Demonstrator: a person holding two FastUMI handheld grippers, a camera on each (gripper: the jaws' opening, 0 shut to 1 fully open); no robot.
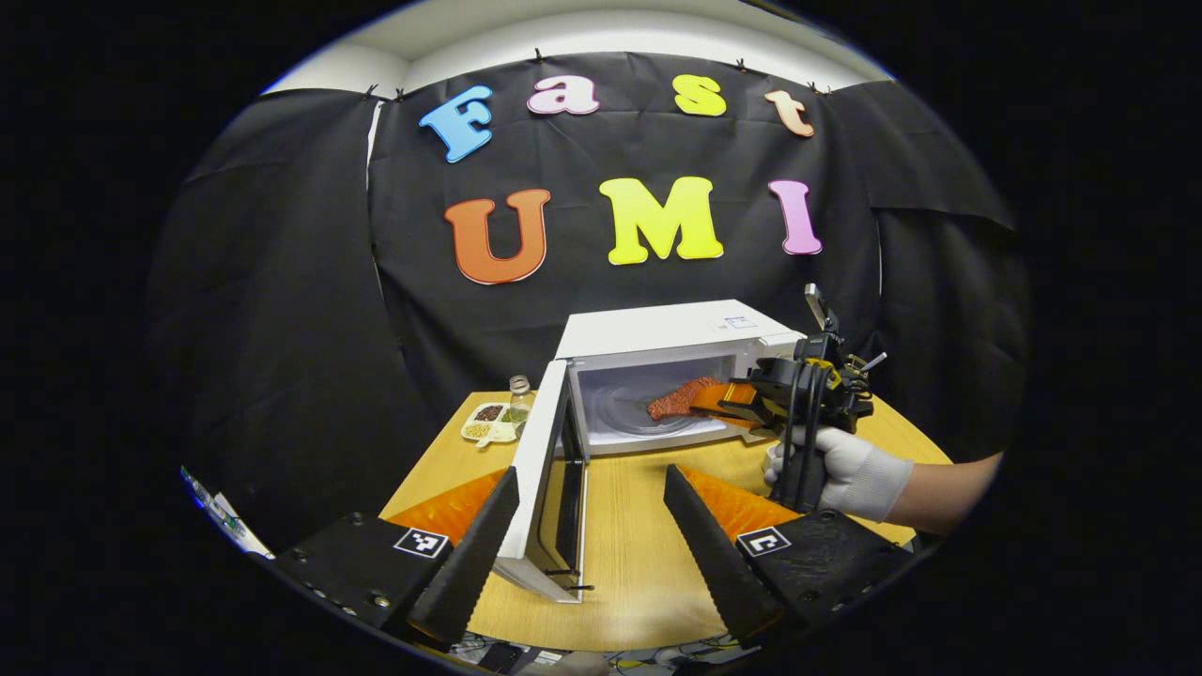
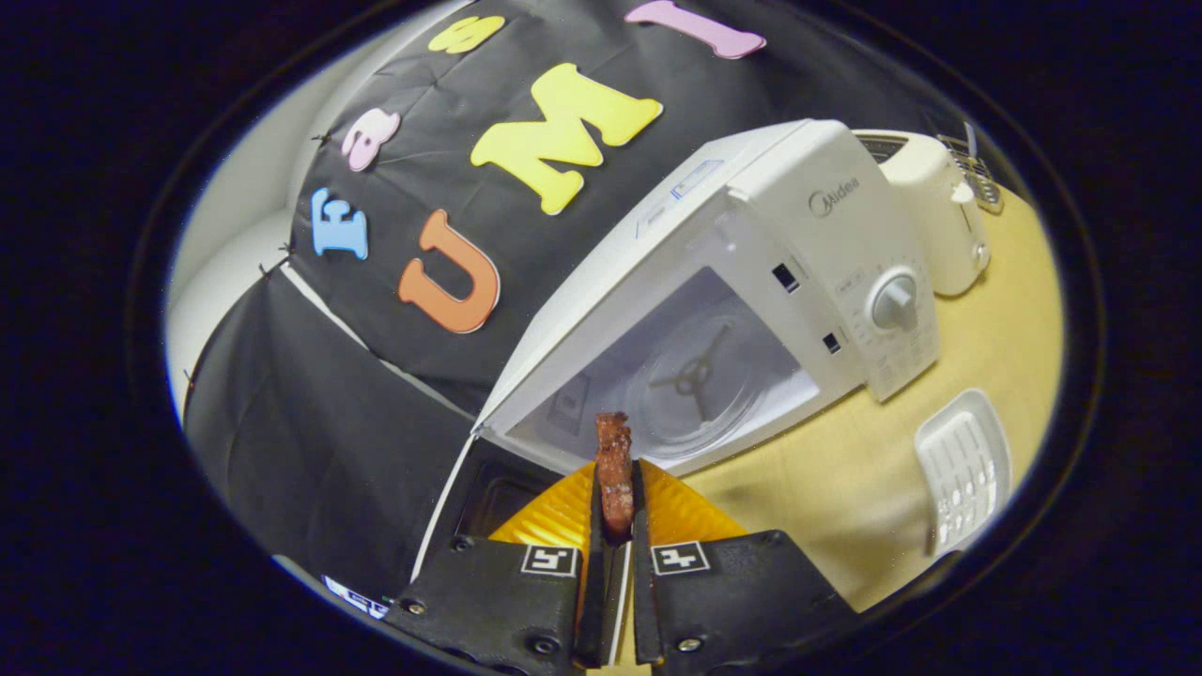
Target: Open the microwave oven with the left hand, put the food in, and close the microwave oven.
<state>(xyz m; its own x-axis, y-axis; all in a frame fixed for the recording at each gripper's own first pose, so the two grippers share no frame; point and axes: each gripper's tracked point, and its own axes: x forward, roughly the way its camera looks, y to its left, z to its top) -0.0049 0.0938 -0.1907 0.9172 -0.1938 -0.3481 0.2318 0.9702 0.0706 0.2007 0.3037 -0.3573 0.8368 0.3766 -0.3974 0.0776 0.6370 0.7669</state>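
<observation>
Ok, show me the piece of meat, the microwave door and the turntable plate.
piece of meat (image 2: 615,465): right gripper view, its upper half.
microwave door (image 1: 537,469): left gripper view, outer white face.
turntable plate (image 2: 700,394): right gripper view, glass centre.

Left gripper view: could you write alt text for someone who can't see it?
A gloved hand holds a hand-held gripper that carries a reddish piece of food into an open white microwave on a wooden table. The door swings out to the left; a seasoning tray sits beside it.
</observation>
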